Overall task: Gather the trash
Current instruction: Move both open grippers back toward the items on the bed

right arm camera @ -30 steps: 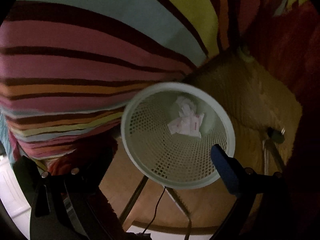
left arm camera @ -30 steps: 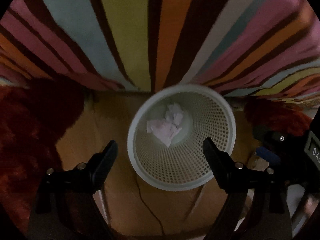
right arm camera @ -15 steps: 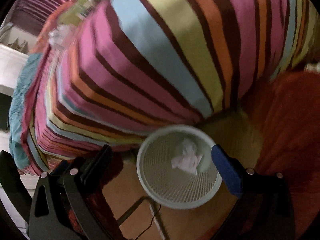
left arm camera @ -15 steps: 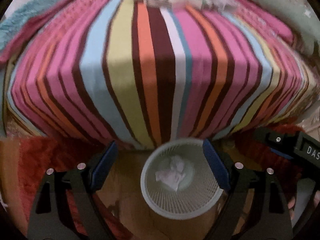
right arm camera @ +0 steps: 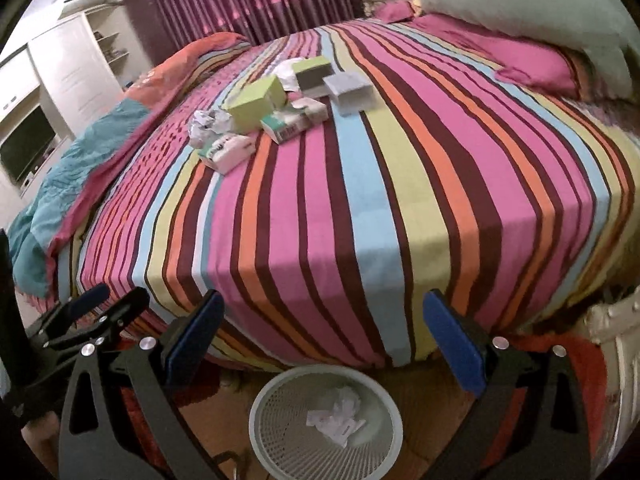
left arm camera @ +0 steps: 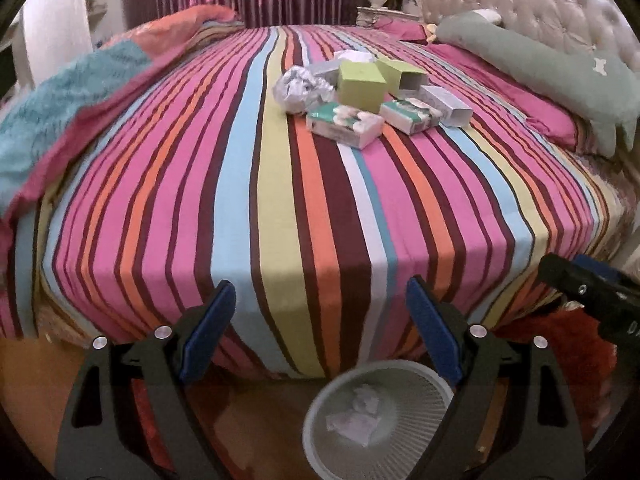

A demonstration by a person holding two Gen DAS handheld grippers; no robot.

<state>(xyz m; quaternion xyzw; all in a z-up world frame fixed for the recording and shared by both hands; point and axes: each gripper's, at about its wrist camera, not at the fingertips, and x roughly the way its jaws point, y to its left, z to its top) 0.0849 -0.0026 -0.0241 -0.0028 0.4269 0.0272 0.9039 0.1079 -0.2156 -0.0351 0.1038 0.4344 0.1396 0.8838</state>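
A heap of trash lies on the striped bed (left arm camera: 280, 208): crumpled paper (left arm camera: 298, 89), a green box (left arm camera: 361, 85), white-and-green cartons (left arm camera: 344, 124) and a grey box (left arm camera: 446, 105). The same heap shows in the right wrist view, with the green box (right arm camera: 256, 103) and crumpled paper (right arm camera: 208, 125). A white mesh waste basket (left arm camera: 420, 384) stands on the floor at the bed's foot with crumpled paper (left arm camera: 356, 416) inside; it also shows in the right wrist view (right arm camera: 280, 404). My left gripper (left arm camera: 320, 320) and right gripper (right arm camera: 320, 332) are both open and empty, above the basket, far from the heap.
A teal and pink blanket (left arm camera: 60, 112) lies on the bed's left. Green and pink pillows (left arm camera: 540, 68) lie by the tufted headboard (left arm camera: 560, 4). A red rug (left arm camera: 560, 360) lies beside the basket. White cabinets (right arm camera: 68, 68) stand at left.
Both grippers have tilted up and pulled back from the basket. The views went from looking down into the basket to looking across the bed top. Jaws stayed open.
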